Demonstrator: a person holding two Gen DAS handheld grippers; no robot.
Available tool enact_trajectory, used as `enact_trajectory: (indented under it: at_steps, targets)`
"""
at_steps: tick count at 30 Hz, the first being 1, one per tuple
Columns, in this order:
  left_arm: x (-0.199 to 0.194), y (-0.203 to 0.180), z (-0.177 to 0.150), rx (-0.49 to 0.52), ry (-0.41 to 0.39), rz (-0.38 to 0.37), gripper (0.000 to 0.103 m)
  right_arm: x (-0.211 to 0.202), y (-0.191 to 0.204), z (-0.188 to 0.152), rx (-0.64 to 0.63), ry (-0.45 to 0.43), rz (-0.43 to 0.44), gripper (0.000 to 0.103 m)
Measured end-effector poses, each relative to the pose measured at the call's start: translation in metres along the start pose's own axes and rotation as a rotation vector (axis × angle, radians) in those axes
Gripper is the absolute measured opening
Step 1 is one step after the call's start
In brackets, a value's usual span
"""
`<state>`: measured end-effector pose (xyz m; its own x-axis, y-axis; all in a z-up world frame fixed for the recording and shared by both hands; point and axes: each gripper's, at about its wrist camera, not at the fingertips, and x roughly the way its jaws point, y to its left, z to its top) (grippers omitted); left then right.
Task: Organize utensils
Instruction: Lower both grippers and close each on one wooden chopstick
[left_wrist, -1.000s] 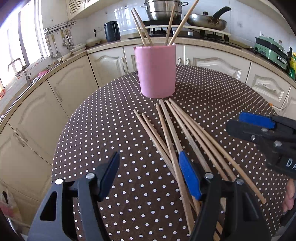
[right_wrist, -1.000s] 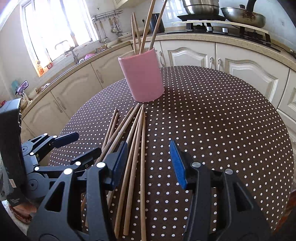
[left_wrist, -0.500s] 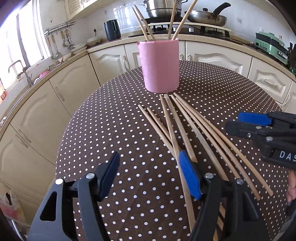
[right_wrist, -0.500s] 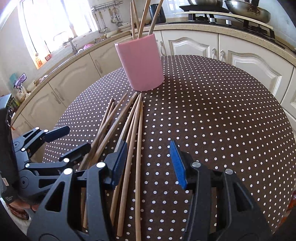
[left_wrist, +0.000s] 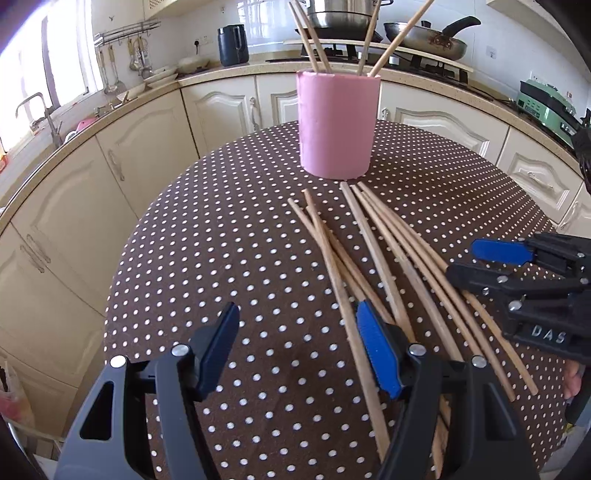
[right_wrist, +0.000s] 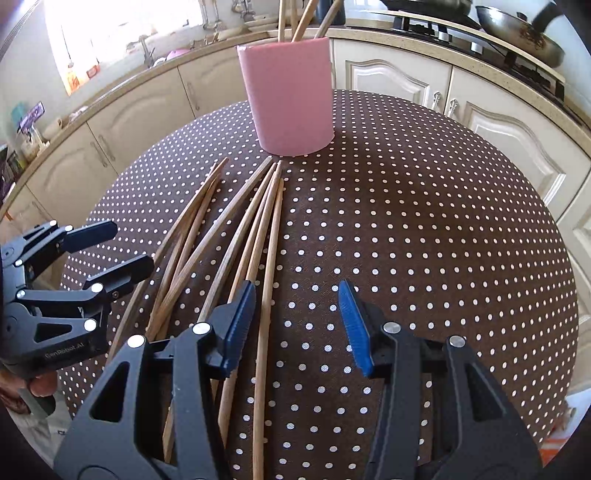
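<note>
A pink cup (left_wrist: 334, 129) (right_wrist: 290, 96) stands upright at the far side of the round dotted table (left_wrist: 221, 258) (right_wrist: 424, 221), with several chopsticks sticking out of it. More wooden chopsticks (left_wrist: 373, 251) (right_wrist: 251, 236) lie fanned on the cloth in front of it. My left gripper (left_wrist: 297, 347) is open and holds nothing; its right finger hovers over the near ends of the chopsticks. My right gripper (right_wrist: 295, 321) is open low over the fan's right side. One chopstick (right_wrist: 266, 295) lies between its jaws, close to the left finger, untouched.
Each gripper shows in the other's view: the right gripper (left_wrist: 463, 260) at the table's right, the left gripper (right_wrist: 133, 243) at its left. Cream cabinets (left_wrist: 110, 166) and a counter with a stove and pans (left_wrist: 424, 37) ring the table. A sink (left_wrist: 40, 114) is under the window.
My right gripper has sunk toward the chopsticks and rolled a little, so the cup looks nearer in its view. The left gripper has hardly moved. Nothing was picked up.
</note>
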<state>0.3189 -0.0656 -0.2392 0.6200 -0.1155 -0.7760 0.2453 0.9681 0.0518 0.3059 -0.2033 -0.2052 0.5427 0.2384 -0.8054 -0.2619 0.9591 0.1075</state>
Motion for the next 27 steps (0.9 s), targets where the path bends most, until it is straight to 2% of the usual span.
enact_trajectory:
  at_steps: [2, 5, 12, 13, 14, 22, 24, 25, 27]
  targets:
    - [0.003, -0.004, 0.003, 0.008, 0.01, -0.002, 0.066, 0.004, 0.004, 0.003, -0.037, 0.019, -0.032, 0.038]
    - [0.011, -0.007, 0.006, 0.019, 0.039, 0.016, 0.066, 0.008, 0.01, 0.008, -0.087, 0.057, -0.058, 0.034]
    - [0.017, 0.007, 0.009, -0.025, 0.083, -0.051, 0.065, 0.021, 0.01, 0.031, -0.123, 0.148, -0.046, 0.034]
    - [0.019, 0.009, 0.009, -0.029, 0.094, -0.05, 0.063, 0.022, 0.01, 0.034, -0.127, 0.163, -0.042, 0.034]
    - [0.021, 0.01, 0.009, -0.028, 0.111, -0.037, 0.054, 0.024, 0.011, 0.038, -0.129, 0.182, -0.036, 0.034]
    - [0.031, 0.01, 0.023, -0.005, 0.165, -0.026, 0.049, 0.039, 0.019, 0.061, -0.175, 0.337, -0.027, 0.03]
    - [0.032, 0.007, 0.028, -0.001, 0.18, -0.033, 0.042, 0.043, 0.022, 0.066, -0.184, 0.376, -0.026, 0.027]
    - [0.033, 0.006, 0.03, 0.003, 0.185, -0.034, 0.034, 0.045, 0.023, 0.068, -0.193, 0.394, -0.026, 0.024]
    - [0.036, 0.004, 0.035, 0.004, 0.197, -0.035, 0.027, 0.048, 0.026, 0.072, -0.2, 0.428, -0.017, 0.019]
